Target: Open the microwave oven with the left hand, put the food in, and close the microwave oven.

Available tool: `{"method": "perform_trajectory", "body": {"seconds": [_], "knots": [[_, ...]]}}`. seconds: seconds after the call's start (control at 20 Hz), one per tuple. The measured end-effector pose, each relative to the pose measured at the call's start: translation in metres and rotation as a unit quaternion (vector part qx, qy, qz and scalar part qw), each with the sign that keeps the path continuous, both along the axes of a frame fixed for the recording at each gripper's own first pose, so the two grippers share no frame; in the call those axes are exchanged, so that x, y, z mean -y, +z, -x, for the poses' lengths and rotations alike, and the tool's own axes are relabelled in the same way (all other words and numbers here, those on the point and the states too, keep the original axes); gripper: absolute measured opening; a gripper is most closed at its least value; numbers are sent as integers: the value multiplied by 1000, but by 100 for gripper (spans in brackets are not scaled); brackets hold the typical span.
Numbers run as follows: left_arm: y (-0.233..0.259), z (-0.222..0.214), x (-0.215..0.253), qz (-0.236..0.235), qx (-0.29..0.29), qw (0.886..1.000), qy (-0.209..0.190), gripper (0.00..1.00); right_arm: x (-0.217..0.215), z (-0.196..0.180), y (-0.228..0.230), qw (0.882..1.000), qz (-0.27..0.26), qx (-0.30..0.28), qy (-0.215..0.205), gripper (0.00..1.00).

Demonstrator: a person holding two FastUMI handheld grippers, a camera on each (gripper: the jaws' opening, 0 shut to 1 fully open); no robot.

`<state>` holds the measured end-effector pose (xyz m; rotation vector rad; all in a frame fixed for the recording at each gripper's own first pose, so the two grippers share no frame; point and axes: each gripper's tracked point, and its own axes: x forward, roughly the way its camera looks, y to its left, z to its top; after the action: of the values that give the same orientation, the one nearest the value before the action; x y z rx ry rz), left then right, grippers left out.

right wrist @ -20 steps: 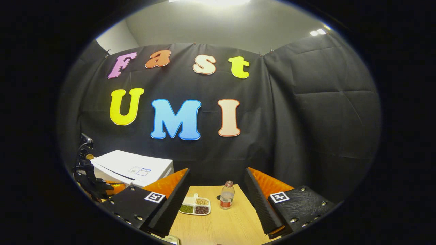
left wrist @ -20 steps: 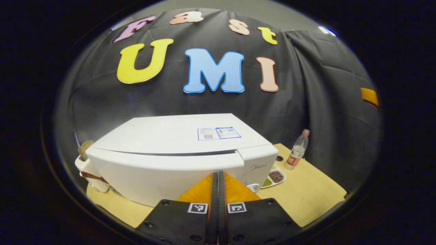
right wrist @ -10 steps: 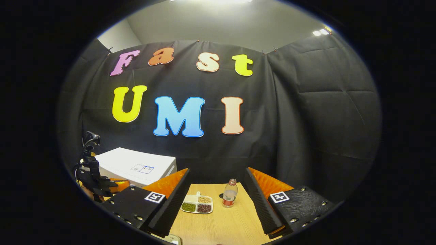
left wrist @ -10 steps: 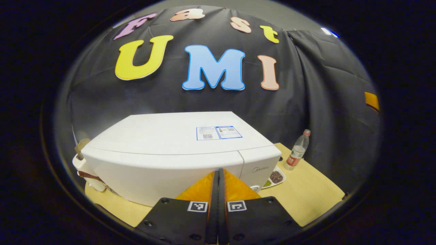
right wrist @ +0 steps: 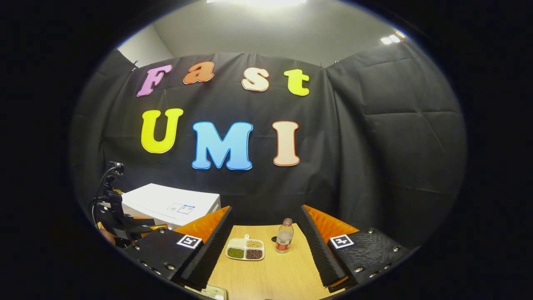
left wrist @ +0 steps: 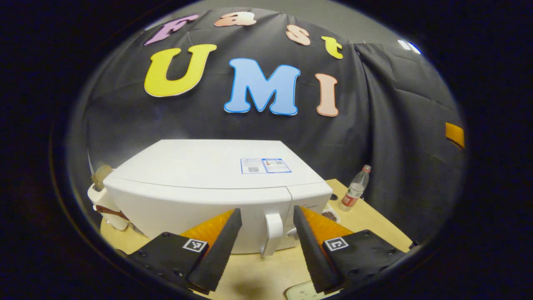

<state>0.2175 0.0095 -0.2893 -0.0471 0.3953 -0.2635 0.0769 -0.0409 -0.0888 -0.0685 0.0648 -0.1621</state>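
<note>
White microwave oven [left wrist: 216, 196] sits door-shut on the wooden table [left wrist: 374, 221] | I judge nothing done yet: opening, loading, closing all remain | food tray [right wrist: 245, 249] waits on the table beside a bottle [right wrist: 284, 241] | my left gripper [left wrist: 264, 216] gapes wide, straddling the door handle [left wrist: 272, 233], touching nothing | right gripper [right wrist: 266, 225] equally spread, empty.
</note>
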Motion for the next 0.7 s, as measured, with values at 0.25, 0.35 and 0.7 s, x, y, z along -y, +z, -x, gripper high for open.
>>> {"method": "perform_trajectory", "body": {"seconds": [0.25, 0.35, 0.7], "knots": [[83, 41, -30, 11, 72, 997, 30, 84, -25, 5, 7, 1000, -1, 4, 20, 96], [132, 56, -46, 9, 113, 993, 41, 84, -40, 6, 15, 999, -4, 7, 34, 96], [273, 100, -101, 6, 207, 973, 101, 92, -82, 2, 62, 997, -28, 15, 64, 98]]}}
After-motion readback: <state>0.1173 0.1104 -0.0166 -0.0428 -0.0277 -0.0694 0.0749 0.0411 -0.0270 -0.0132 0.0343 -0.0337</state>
